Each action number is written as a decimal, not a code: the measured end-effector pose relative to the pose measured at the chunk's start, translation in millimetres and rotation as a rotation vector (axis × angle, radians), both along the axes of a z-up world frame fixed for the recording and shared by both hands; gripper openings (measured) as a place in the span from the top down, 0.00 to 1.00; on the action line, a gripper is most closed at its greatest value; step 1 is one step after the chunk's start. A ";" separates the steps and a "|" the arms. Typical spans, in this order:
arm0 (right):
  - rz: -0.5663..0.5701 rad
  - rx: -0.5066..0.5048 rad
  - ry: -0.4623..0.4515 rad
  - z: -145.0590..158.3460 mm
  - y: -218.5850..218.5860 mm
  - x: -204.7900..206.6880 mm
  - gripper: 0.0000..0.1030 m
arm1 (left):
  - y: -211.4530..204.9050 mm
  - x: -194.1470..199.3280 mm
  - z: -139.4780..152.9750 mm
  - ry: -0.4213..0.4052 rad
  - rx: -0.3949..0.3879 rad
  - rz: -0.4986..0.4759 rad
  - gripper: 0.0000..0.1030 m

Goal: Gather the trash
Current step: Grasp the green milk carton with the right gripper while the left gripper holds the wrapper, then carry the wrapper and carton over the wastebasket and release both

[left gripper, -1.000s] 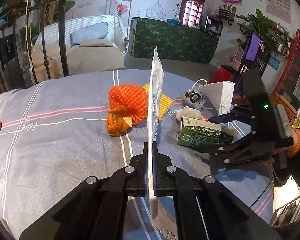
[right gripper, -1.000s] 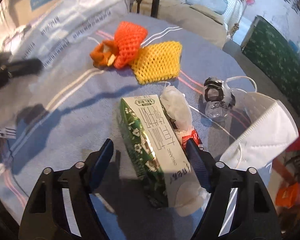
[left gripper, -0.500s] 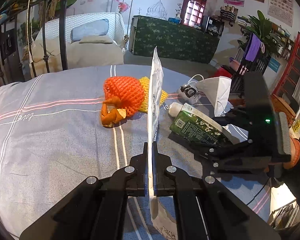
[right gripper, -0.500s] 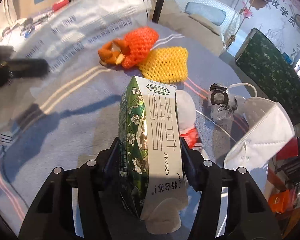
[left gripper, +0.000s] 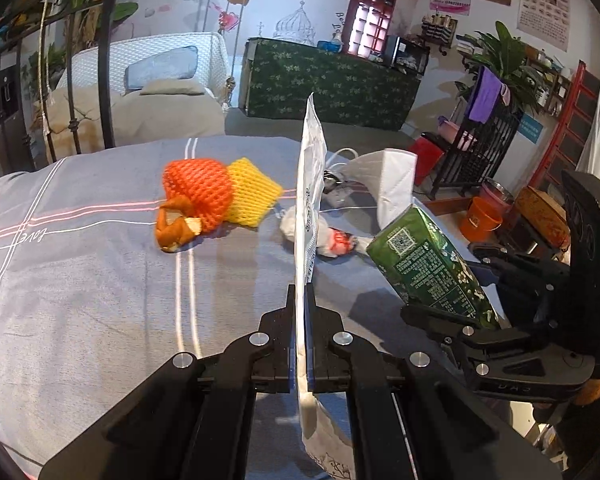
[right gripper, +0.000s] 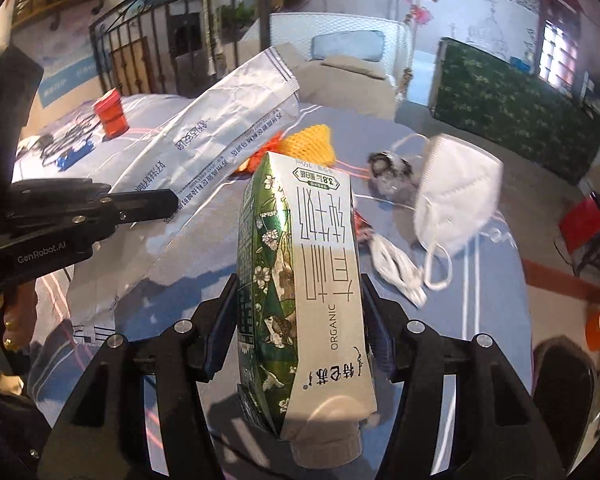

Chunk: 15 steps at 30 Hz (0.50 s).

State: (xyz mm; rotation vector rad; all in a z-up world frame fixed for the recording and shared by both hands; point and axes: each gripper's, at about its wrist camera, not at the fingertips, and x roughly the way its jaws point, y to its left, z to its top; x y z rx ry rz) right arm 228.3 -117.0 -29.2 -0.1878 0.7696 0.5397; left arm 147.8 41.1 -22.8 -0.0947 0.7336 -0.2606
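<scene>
**A:** Right gripper (right gripper: 298,308) has the green milk carton (right gripper: 300,280) clamped between its pads, one on each side wall, and the carton is clear of the cloth, tilted, cap end toward the camera.

**B:** And the left gripper (left gripper: 299,304)? From its own camera the jaws are pressed together on a white plastic bag (left gripper: 310,200), which stands up edge-on like a sail.

**A:** From the right wrist view the same bag (right gripper: 204,152) stretches flat and crinkled, printed with dark text, its lower end draped on the grey striped tablecloth (left gripper: 80,280).

**B:** Other trash sits on the cloth: an orange foam net (left gripper: 198,196) touching a yellow foam net (left gripper: 252,198), with a piece of orange peel (left gripper: 174,232) just in front of the orange one.

**A:** A white face mask (right gripper: 456,200) lies to the right of the carton, straps trailing, a crumpled white tissue (left gripper: 328,236) with a red scrap near it.

**B:** Behind the mask there's a small crushed clear object (right gripper: 390,170); too blurred to name.

**A:** Far left, a red box (right gripper: 110,114) stands on the cloth.
</scene>
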 end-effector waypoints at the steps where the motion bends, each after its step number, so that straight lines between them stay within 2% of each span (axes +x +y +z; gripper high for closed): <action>1: -0.017 0.012 -0.001 -0.2 -5.5 -1.8 0.44 | -4.3 -0.7 0.7 -0.001 -0.006 -0.006 0.96; 8: -0.226 0.088 -0.014 1.9 -67.0 -21.5 0.44 | -42.2 -3.9 4.4 -0.016 -0.022 -0.073 0.96; 15: -0.468 0.100 -0.052 2.9 -138.0 -40.3 0.44 | -101.5 -2.8 13.8 -0.054 -0.009 -0.204 0.96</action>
